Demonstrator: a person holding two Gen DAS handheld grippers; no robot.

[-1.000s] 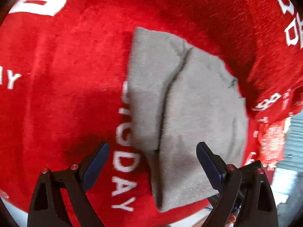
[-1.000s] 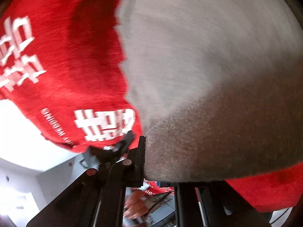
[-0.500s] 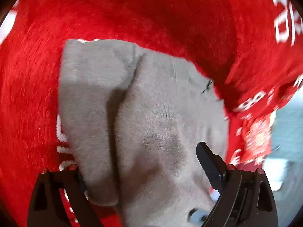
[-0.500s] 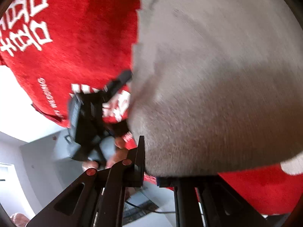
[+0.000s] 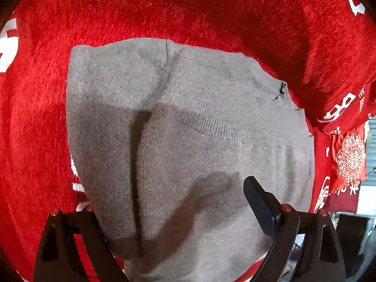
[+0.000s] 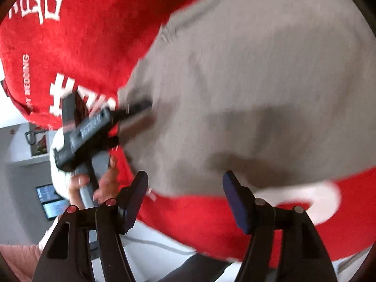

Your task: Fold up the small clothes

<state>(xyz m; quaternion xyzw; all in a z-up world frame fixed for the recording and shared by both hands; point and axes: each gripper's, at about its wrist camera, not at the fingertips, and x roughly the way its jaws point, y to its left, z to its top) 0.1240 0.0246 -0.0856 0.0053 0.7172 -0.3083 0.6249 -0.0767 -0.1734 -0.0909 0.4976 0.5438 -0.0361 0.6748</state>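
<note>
A grey knit garment (image 5: 199,122) lies folded on a red cloth with white lettering (image 5: 164,7). My left gripper (image 5: 188,183) stands open at its near edge. The right finger (image 5: 258,206) sits above the knit, and the left finger is hidden under a fold. In the right wrist view the garment (image 6: 258,70) is blurred, and the left gripper (image 6: 138,110) reaches onto its left edge. My right gripper (image 6: 185,175) hovers just off the garment's near edge. Its jaws are opening, with nothing between them.
A hand (image 6: 94,188) holds the left gripper's handle beyond the table's edge. The red cloth (image 6: 82,47) hangs over that edge, with floor and a lit screen (image 6: 51,202) below. More red printed fabric (image 5: 350,159) hangs at the right in the left wrist view.
My right gripper let go of the grey garment, opened and drew back. My left gripper moved onto the garment, and its left finger went out of sight under the cloth.
</note>
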